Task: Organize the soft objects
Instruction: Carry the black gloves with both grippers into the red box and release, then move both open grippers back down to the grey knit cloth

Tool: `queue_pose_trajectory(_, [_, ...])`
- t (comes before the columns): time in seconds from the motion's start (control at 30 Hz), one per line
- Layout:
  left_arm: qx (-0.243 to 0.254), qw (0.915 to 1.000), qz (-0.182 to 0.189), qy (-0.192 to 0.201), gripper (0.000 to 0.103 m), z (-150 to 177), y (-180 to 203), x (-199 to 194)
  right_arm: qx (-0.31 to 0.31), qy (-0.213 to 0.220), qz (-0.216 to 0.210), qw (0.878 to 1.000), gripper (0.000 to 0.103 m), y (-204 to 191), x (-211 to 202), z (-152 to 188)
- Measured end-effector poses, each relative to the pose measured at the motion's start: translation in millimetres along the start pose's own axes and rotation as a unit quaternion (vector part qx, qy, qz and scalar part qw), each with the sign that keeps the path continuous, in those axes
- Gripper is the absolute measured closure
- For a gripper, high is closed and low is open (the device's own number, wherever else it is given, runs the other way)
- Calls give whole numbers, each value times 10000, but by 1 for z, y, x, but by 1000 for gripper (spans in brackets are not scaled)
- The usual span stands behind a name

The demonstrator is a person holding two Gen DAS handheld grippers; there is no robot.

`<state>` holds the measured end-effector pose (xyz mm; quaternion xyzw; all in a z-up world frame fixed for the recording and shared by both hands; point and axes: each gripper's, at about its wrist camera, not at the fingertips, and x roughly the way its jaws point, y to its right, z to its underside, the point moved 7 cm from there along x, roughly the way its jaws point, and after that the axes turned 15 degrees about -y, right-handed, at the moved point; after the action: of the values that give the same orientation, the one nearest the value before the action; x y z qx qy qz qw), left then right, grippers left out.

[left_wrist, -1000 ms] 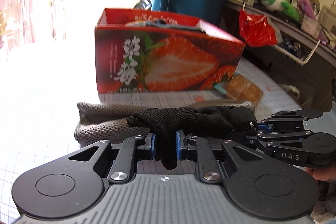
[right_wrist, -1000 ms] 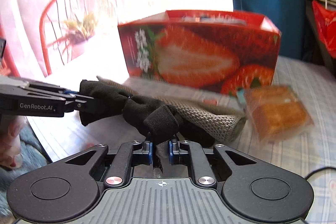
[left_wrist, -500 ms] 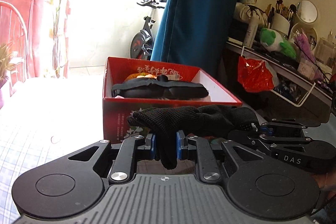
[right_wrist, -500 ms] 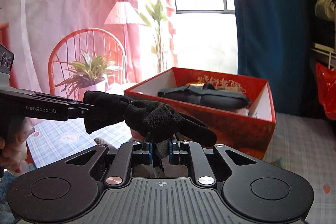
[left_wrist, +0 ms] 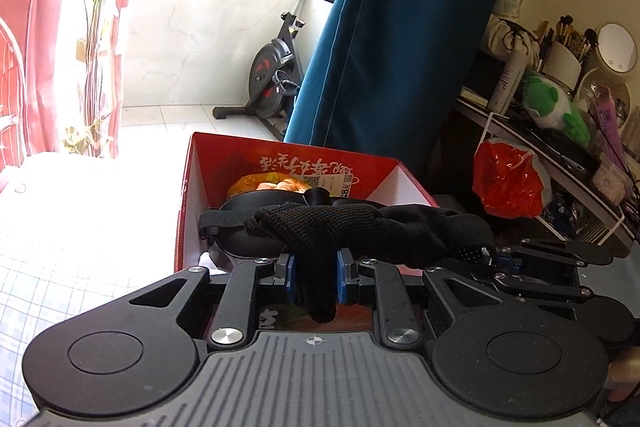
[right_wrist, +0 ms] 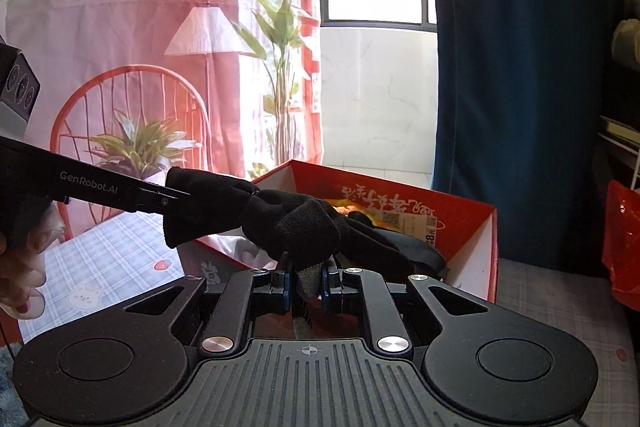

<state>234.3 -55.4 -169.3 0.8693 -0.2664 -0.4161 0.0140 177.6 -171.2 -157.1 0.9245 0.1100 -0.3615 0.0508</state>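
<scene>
A black knit glove [left_wrist: 360,231] hangs between my two grippers, above the near edge of the red strawberry box [left_wrist: 192,195]. My left gripper [left_wrist: 314,279] is shut on one end of the glove. My right gripper [right_wrist: 306,281] is shut on the other end [right_wrist: 304,231]. The right gripper shows in the left wrist view [left_wrist: 496,261], and the left gripper shows in the right wrist view [right_wrist: 168,201]. The box [right_wrist: 490,251] holds a black padded item [left_wrist: 240,239] and something orange [left_wrist: 260,185].
A checked cloth covers the table [right_wrist: 100,259]. A red plastic bag [left_wrist: 508,183] hangs at the right by a cluttered shelf [left_wrist: 560,147]. A blue curtain [left_wrist: 380,47] hangs behind the box. An exercise bike [left_wrist: 272,67] stands further back.
Both grippers lifted the black glove off the grey knit piece on the table and carried it up over the red box. The box's inside has come into view.
</scene>
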Motion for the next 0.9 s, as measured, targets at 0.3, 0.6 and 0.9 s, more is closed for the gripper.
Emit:
queue_pose_trajectory(0.3, [55,9988,-314,-372,82,-10,-11,36,336,-446,-81,9984,90,17,42,-3])
queue_pose_trajectory(0.6, [269,9956,-852,-285,38,-11,-25,39,241,-575,209,9978,77,21,47,6])
queue_pose_trajectory(0.9, [383,9935,-1064,-81,21,-3,-22,16,187,-326,733,9966,39,18,25,17])
